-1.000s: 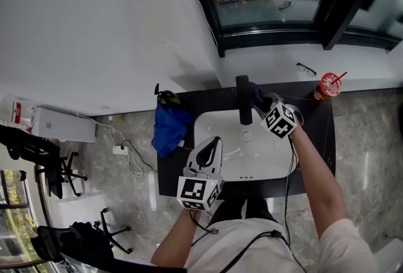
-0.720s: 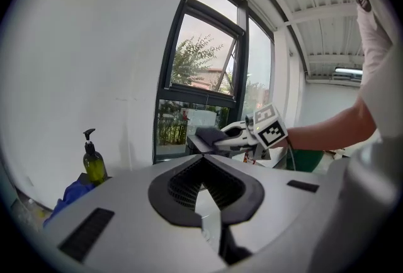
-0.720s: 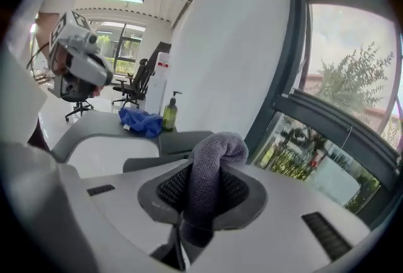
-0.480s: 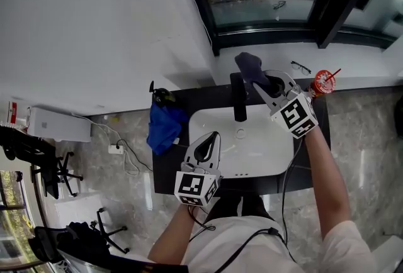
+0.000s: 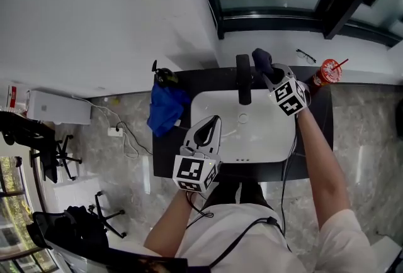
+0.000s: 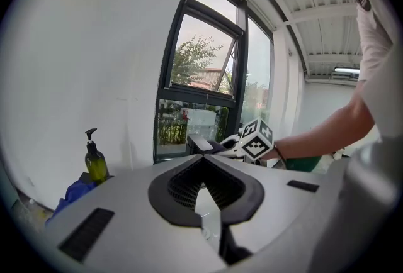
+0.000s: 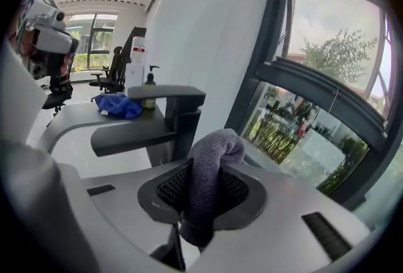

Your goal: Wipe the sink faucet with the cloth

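Right gripper (image 5: 267, 74): it is held over the far edge of the desk (image 5: 318, 130), at 2 o'clock from the sink (image 5: 267, 136).
Right fingers: they are pinched on a dark grey cloth (image 7: 210, 171), which is folded over and stands out above the tips.
Cloth: it is held just beside the upright part of the faucet (image 5: 243, 82), at 2 o'clock from it in the head view; whether the two touch cannot be told.
Faucet: black and square in section, it is placed at 12 o'clock of the sink, with the flat spout reaching over the white basin.
Left gripper (image 5: 212, 129): it is held over the 7 o'clock part of the sink, well apart from the faucet.
Left fingers: the tips are pressed together and nothing is held between them.
Blue cloth (image 5: 165, 113): it is heaped on the desk at 9 o'clock from the sink.
Soap bottle (image 6: 96, 162): it is placed upright just behind the blue cloth, against the wall.
Cup with red lid (image 5: 329, 72): it is seen at the 2 o'clock corner of the desk, with a straw in it.
Eyeglasses (image 5: 305, 55): they are laid on the white sill at 12 o'clock from the cup.
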